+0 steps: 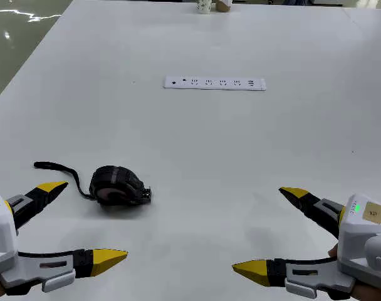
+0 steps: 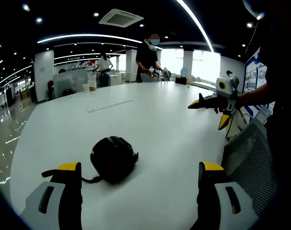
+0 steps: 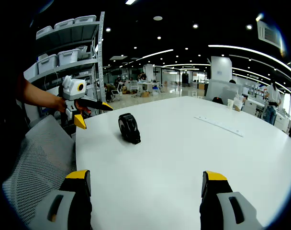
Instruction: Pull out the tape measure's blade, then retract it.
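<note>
— Tape measure [image 1: 118, 185], where is it?
— On the white table [image 1: 240, 144], lying on its side at the near left. Its black strap [image 1: 59, 169] trails off to the left across the top.
— Is anything gripping it?
— No. The left gripper [image 1: 94, 219] is just short of it with its jaws spread wide and nothing between them. One yellow tip is near the strap, and the other is nearer the person. The tape measure lies just beyond the gap, apart from both tips.
— And the right gripper [image 1: 258, 229]?
— It is also wide open and empty. It is well apart from the tape measure, with bare table between them.
— How much room is there ahead?
— Plenty. The top is bare from the tape measure to a white power strip [image 1: 214, 83], which lies flat across the middle. Two cups [image 1: 205, 6] stand far beyond it, near the back edge.
— Where are the edges?
— The left edge slants away at the far left of the head view, with glossy floor [image 1: 15, 31] beyond it. In the left gripper view the near edge curves past a grey mesh chair [image 2: 253, 153], which stands close against it.
— And past the table?
— People stand past the far end, in an open office.
</note>
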Action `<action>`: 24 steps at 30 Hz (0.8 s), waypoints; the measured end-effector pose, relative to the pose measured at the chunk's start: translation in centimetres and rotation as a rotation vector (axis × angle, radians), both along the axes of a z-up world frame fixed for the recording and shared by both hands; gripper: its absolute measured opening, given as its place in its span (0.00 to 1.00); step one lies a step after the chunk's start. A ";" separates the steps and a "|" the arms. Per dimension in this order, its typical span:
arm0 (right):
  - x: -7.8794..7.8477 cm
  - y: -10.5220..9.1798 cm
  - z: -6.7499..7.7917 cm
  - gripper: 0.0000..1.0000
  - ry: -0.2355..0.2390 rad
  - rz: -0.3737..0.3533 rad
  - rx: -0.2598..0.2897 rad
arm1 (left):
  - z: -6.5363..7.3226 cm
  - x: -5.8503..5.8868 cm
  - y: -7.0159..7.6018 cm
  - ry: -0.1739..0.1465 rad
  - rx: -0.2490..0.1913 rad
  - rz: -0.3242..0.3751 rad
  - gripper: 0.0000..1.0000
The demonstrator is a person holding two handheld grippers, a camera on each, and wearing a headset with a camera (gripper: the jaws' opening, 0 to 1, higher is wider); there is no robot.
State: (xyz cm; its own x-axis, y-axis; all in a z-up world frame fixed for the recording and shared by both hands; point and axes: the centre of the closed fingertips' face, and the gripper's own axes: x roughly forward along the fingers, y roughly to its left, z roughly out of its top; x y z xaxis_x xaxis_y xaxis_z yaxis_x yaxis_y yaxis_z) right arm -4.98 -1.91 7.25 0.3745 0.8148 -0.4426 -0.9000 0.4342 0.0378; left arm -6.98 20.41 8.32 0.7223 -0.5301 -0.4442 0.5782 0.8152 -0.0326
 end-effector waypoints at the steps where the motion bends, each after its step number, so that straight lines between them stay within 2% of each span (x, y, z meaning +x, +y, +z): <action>1: 0.1 0.1 0.0 0.95 0.002 0.005 -0.002 | 0.0 0.1 0.1 0.003 0.004 -0.004 0.99; 12: 0.9 0.4 -0.4 0.92 -0.008 0.038 -0.033 | 0.3 1.6 0.7 0.003 0.043 -0.042 0.98; 24: 1.5 0.9 -1.1 0.89 -0.006 0.088 -0.068 | -0.3 2.7 1.2 0.024 0.092 -0.097 0.96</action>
